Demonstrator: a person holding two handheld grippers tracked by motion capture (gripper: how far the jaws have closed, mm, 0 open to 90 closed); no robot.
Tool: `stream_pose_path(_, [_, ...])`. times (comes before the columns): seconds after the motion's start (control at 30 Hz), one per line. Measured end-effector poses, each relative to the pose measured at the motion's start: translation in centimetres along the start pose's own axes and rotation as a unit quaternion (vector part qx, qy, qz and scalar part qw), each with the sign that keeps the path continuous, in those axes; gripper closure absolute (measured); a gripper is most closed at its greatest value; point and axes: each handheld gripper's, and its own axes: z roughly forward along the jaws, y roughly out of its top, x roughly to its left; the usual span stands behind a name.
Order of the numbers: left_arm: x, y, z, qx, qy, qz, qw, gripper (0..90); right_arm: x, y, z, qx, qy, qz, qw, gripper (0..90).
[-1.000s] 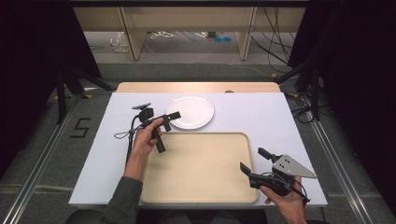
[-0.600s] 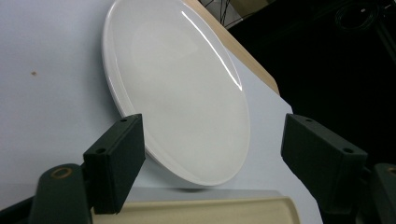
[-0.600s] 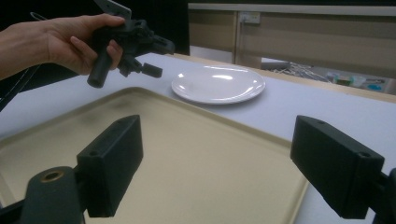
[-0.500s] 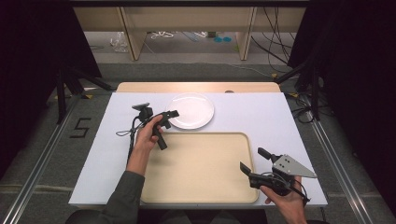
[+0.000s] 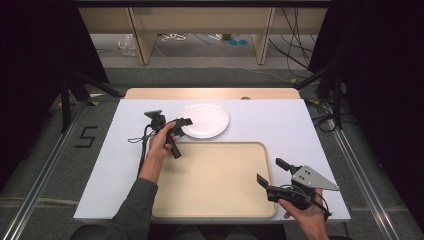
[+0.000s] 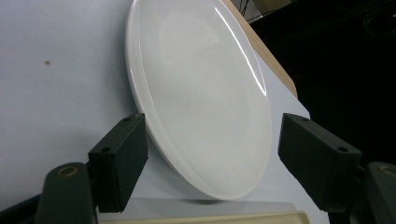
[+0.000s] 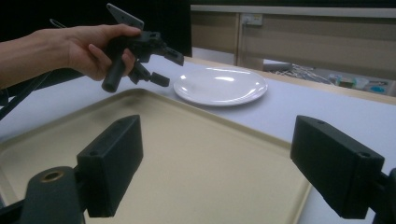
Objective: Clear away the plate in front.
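A white round plate [image 5: 205,118] lies empty on the white table top, just behind a beige tray [image 5: 215,200]. My left gripper [image 5: 181,126] hovers open at the plate's left rim, held in a hand. In the left gripper view the plate [image 6: 205,88] sits close, its near rim between the two spread jaws of my left gripper [image 6: 219,163]. My right gripper [image 5: 270,171] stands open over the tray's front right corner, holding nothing. From the right gripper view, the tray [image 7: 187,149] stretches ahead, with the plate [image 7: 219,86] and the left gripper [image 7: 169,67] beyond it.
The white table top [image 5: 300,130] ends in a wooden strip [image 5: 210,93] at the back. Cables [image 5: 300,45] and shelving legs stand on the floor behind. A cable [image 5: 142,145] trails from the left gripper across the table.
The left gripper has edged slightly toward the plate's rim. The right gripper has stayed where it was.
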Motion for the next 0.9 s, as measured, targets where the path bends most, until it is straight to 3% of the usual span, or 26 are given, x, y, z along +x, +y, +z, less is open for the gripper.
stream_pose_path(0.2, [0.1, 0.0, 0.2, 0.000, 0.004, -0.007, 1.0000, 23.9, 0.0, 0.0, -0.1, 0.003, -0.003, -0.003, 1.0000, 17.9])
stream_pose_path(0.33, [0.4, 0.2, 0.3, -0.005, -0.003, -0.024, 0.9997, 24.6, 0.0, 0.0, 0.0, 0.003, 0.005, -0.003, 1.0000, 17.9])
stream_pose_path(0.4, [0.4, 0.3, 0.3, -0.005, 0.013, -0.027, 0.9995, 24.9, 0.0, 0.0, 0.0, 0.003, 0.005, -0.003, 1.0000, 18.0])
stream_pose_path(0.7, [0.9, 0.2, 0.8, 0.002, 0.014, -0.030, 0.9994, 28.0, 0.0, 0.0, 0.0, 0.003, 0.005, -0.002, 1.0000, 18.1])
stream_pose_path(0.73, [0.9, 0.2, 0.9, 0.004, 0.022, -0.032, 0.9992, 28.3, 0.0, 0.0, 0.0, 0.004, 0.005, -0.002, 1.0000, 18.1])
stream_pose_path(0.9, [0.9, 0.3, 1.1, -0.008, 0.021, -0.049, 0.9985, 32.7, 0.1, 0.0, 0.0, 0.004, 0.005, -0.002, 1.0000, 18.2])
